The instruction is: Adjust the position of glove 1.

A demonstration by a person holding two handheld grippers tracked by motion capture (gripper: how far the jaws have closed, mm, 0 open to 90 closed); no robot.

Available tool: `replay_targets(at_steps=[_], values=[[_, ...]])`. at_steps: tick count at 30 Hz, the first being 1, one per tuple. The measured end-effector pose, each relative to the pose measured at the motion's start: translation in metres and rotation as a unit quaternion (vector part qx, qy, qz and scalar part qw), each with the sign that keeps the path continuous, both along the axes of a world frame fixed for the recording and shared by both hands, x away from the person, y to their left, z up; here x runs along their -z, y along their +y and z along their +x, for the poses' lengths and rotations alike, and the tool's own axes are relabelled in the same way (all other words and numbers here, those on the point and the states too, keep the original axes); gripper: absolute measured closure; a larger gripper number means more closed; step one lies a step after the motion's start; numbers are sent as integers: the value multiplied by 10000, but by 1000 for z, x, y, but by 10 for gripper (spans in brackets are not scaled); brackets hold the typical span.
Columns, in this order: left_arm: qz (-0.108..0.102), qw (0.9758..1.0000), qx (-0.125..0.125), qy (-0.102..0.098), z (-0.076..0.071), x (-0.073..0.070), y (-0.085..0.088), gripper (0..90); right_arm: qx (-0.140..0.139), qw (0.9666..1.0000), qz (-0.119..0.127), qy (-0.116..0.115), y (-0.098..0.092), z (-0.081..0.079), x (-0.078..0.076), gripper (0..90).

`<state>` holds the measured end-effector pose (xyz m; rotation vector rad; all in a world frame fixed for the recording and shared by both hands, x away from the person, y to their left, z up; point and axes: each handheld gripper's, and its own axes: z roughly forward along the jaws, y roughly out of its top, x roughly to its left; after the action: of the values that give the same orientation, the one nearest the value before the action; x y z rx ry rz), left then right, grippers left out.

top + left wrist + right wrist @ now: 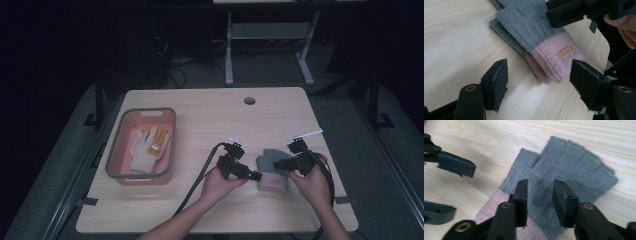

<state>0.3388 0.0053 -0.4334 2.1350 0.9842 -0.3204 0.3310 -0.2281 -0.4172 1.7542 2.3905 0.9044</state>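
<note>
A pair of stacked knitted gloves (272, 172), grey over the fingers and pink at the cuffs, is seen lying flat on the light wooden table (210, 115), toward its right front part as viewed from above. A small tan label (565, 52) is sewn on the pink cuff of the upper glove. The left gripper (256, 176) is held at the left edge of the gloves; in the left gripper view its jaws are seen spread wide, one on each side of the pink cuff end, with nothing clamped between the pads. The right gripper (539, 202) is held over the grey part of the gloves; its jaws are parted with a gap between them, the pads standing above the knit, and no fabric is seen pinched. Whether the tips rest on the wool cannot be told. Both grippers are held by a person's hands, entering from the bottom of the high view. Well apart, at the table's left, a pink basket with a grey rim (116, 150) is set, with a white and yellow work glove (147, 147) lying inside it.
</note>
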Motion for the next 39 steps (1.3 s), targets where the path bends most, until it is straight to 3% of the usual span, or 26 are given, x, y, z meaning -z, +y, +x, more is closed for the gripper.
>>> replay_targets(at_steps=[7,13,29,36,39], values=[[-14,10000,-2,59,0,2,-9,328,161,9994,302,10,-15,-9,0,547],[-65,9996,19,270,-2,8,-18,306,335,9984,449,-8,-28,-15,6,535],[156,9992,-15,367,-4,24,-31,388,469,9961,727,155,-37,-23,29,534],[165,9991,9,396,-4,26,-31,401,614,9936,929,203,-40,-25,38,512],[144,9990,-6,432,-3,26,-31,406,719,9903,1154,269,-42,-26,43,504]])
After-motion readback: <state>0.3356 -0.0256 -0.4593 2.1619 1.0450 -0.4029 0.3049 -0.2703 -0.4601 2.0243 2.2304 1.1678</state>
